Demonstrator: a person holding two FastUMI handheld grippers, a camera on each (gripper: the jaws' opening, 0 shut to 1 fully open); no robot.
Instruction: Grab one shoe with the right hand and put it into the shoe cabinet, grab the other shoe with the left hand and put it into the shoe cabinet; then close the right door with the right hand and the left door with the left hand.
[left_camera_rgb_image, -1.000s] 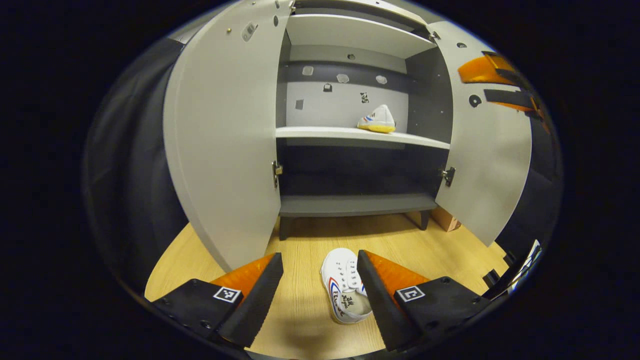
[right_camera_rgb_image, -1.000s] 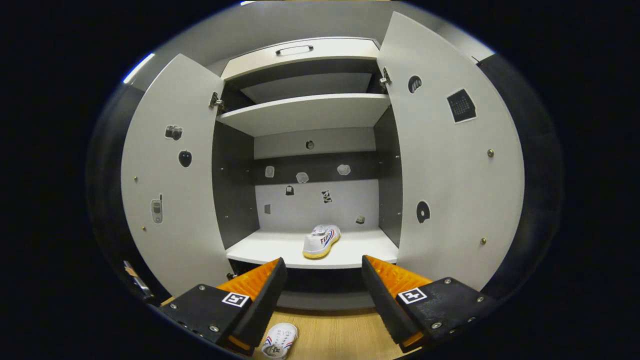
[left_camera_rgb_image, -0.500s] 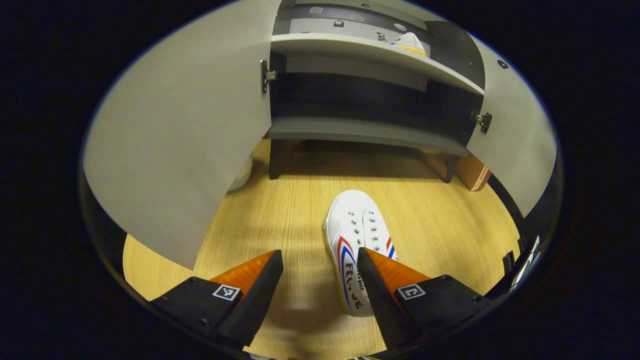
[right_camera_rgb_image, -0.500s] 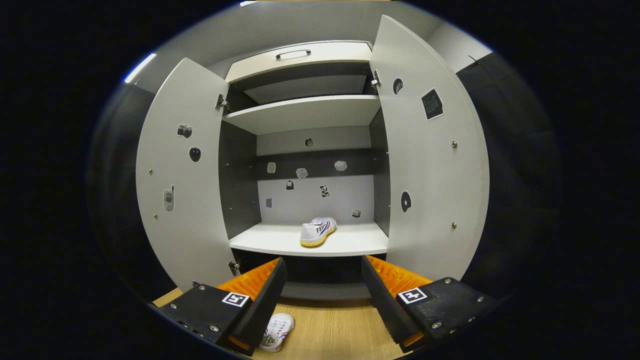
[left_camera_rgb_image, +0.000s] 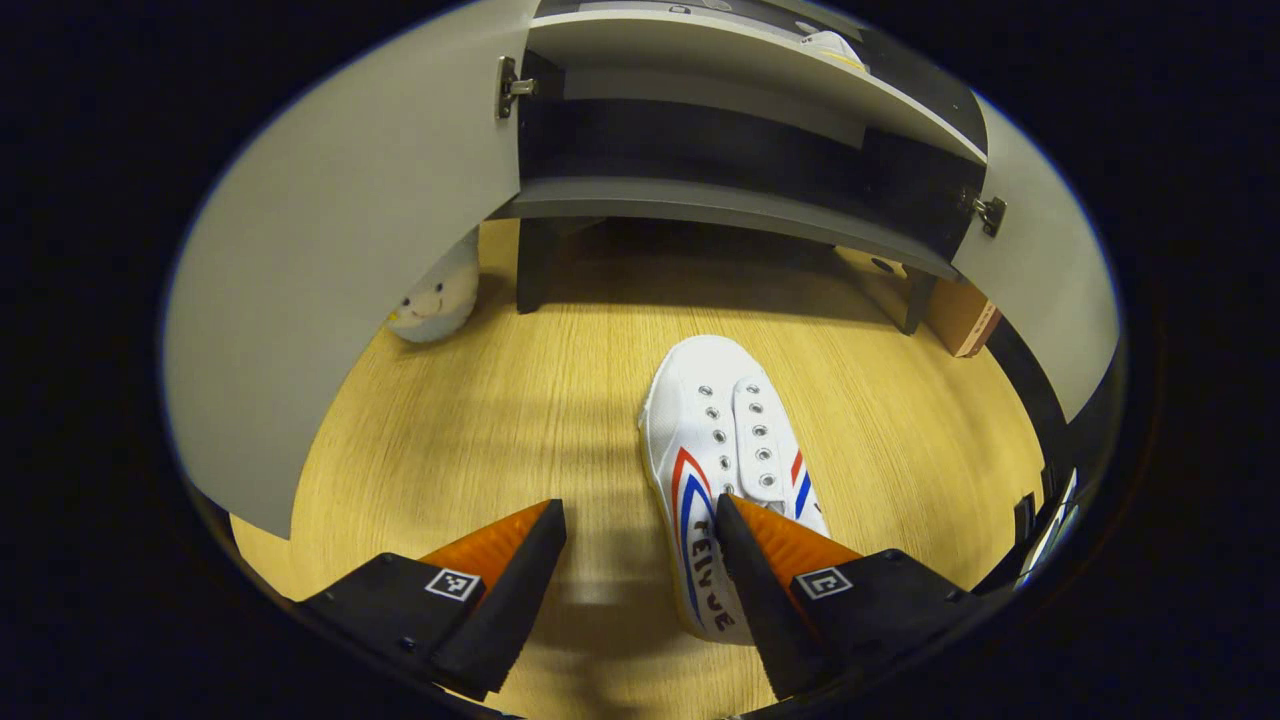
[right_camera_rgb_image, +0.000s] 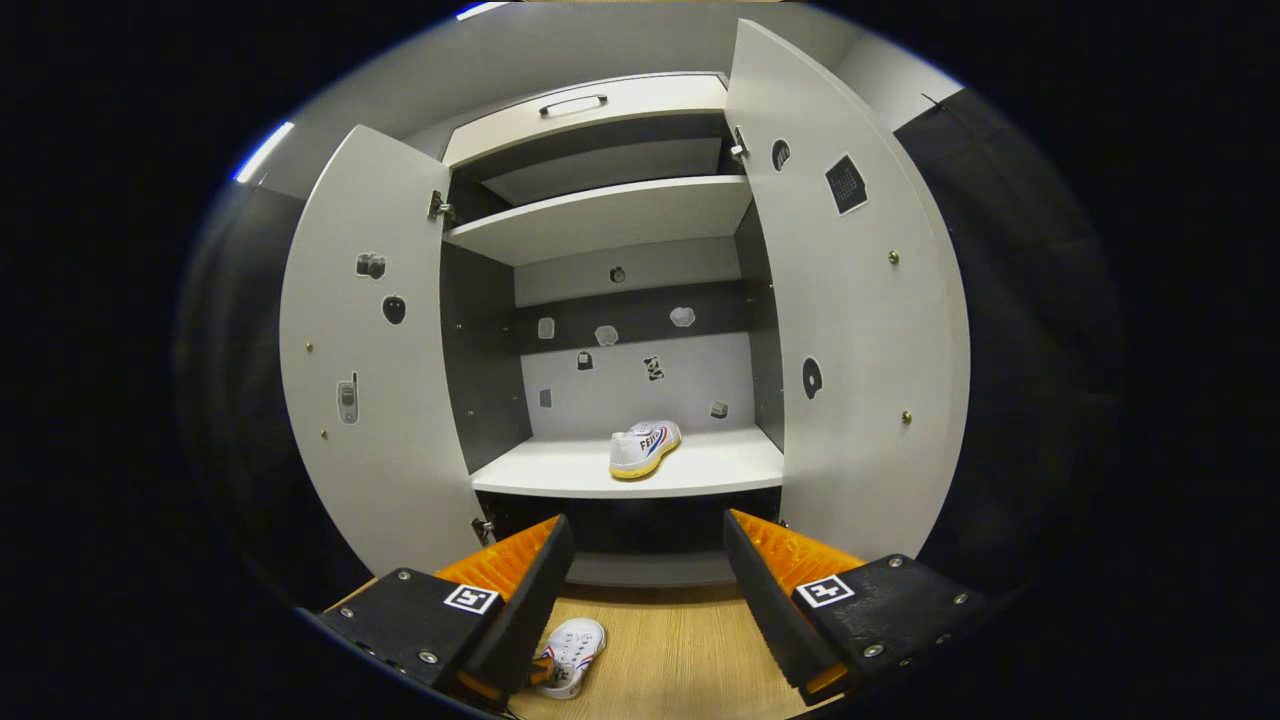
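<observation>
2nd shoe (left_camera_rgb_image: 722, 470) lies on wood floor (left_camera_rgb_image: 480, 440) in front of cabinet, toe pointing toward it. L gripper (left_camera_rgb_image: 640, 560) has dropped a lot closer vs 1 s ago: shoe was small and low in the left gripper view, now big, heel end right at the inner edge of its right-hand finger (left_camera_rgb_image: 745, 575). Jaws spread wide, nothing between them yet; shoe sits off to that finger's side, not centred in the gap. Looks like approach for L-hand grab, needs a small sideways shift before closing.

1st shoe (right_camera_rgb_image: 644, 449) already on middle shelf (right_camera_rgb_image: 700, 470) of shoe cabinet (right_camera_rgb_image: 600, 215), so R-hand half is done. R gripper (right_camera_rgb_image: 640, 580) has backed off a bit from the cabinet, jaws apart and empty, pointed at the shelf.

Both doors open: left door (right_camera_rgb_image: 370, 380), right door (right_camera_rgb_image: 860, 330). Closing not yet started.

Misc: small plush toy (left_camera_rgb_image: 435, 295) on floor by cabinet leg, behind left door; cardboard box (left_camera_rgb_image: 960, 315) near the other leg.
</observation>
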